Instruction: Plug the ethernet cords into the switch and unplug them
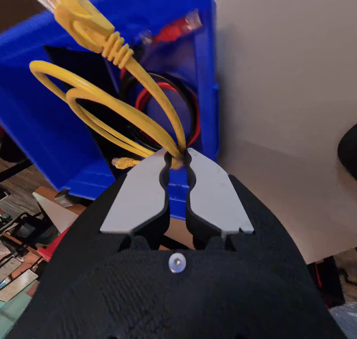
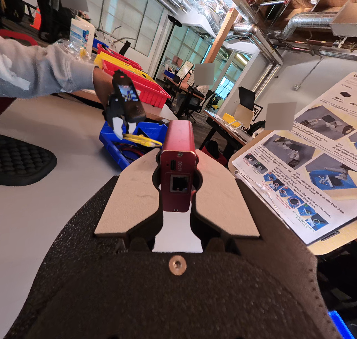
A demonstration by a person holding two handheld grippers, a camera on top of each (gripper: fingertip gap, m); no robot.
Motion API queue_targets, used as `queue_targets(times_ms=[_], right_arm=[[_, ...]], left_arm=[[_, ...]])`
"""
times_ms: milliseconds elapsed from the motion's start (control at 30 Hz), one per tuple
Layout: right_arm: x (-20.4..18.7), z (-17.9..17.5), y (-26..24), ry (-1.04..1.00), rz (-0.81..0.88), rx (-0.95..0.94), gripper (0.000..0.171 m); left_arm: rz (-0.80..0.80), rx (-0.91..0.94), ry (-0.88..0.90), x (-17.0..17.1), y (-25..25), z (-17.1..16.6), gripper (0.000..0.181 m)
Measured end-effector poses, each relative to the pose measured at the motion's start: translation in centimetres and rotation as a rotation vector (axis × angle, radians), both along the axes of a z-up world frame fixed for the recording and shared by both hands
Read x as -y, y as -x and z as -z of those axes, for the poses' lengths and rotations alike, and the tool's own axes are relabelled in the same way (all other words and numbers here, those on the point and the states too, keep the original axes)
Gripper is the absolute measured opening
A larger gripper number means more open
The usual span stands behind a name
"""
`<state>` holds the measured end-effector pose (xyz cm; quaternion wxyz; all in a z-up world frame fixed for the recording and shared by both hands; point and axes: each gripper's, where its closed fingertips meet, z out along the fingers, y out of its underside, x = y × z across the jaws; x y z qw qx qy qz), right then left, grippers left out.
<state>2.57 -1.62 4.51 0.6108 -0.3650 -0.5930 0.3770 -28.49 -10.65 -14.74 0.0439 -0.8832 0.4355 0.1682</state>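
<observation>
Pinched at the tips of the left gripper (image 1: 178, 158), fingers (image 1: 146, 186) nearly closed: a coiled yellow ethernet cord (image 1: 123, 105), loops bunched in the grip, one clear-tipped plug (image 1: 81, 18) swinging up at far left, the other plug (image 1: 123, 162) dangling just left of the fingers. Behind it, a blue bin (image 1: 48, 120) on the pale counter (image 1: 280, 97), with red and black cords (image 1: 185, 105) coiled inside. Clamped between the fingers (image 2: 135, 194) of the right gripper (image 2: 176, 182), closed snugly on both flanks: a red metal switch (image 2: 177, 167), held above the counter (image 2: 58, 204), near end face turned to the camera with a small power socket and one empty port (image 2: 178, 183). Farther off at left in the right wrist view, the left gripper (image 2: 123, 130) hanging over the blue bin (image 2: 114, 146), yellow cord (image 2: 143, 139) trailing toward the switch. At right, a printed instruction sheet (image 2: 309, 165) on a board. By the look of it, early in the plugging stage: switch in hand, first cord lifted clear of the bin by its coil rather than its plug, nothing visibly plugged in. Far face of the switch out of sight, so its ports unconfirmed. Left to do, as judged: regrasp near a plug, seat all cords, then pull each out.
</observation>
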Motion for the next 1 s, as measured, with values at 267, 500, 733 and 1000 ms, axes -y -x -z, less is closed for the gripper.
queue_targets(times_ms=[267, 500, 733, 1000], right_arm=[[0.1, -0.1, -0.2, -0.011, 0.013, 0.002, 0.028], [-0.6, 0.0, -0.3, 0.02, 0.018, -0.011, 0.028], [-0.3, -0.4, -0.5, 0.009, 0.017, -0.019, 0.028], [-0.2, 0.1, -0.4, 0.019, -0.005, 0.001, 0.028]], left_arm=[[-0.063, 0.199, -0.04, -0.3, -0.5, 3.0, 0.023], [-0.093, 0.529, -0.312, -3.1, -5.0, 0.3, 0.026], [-0.13, 0.565, -0.373, -4.8, -6.8, 2.8, 0.028], [-0.166, 0.582, -0.502, -5.5, -6.1, 2.6, 0.014]])
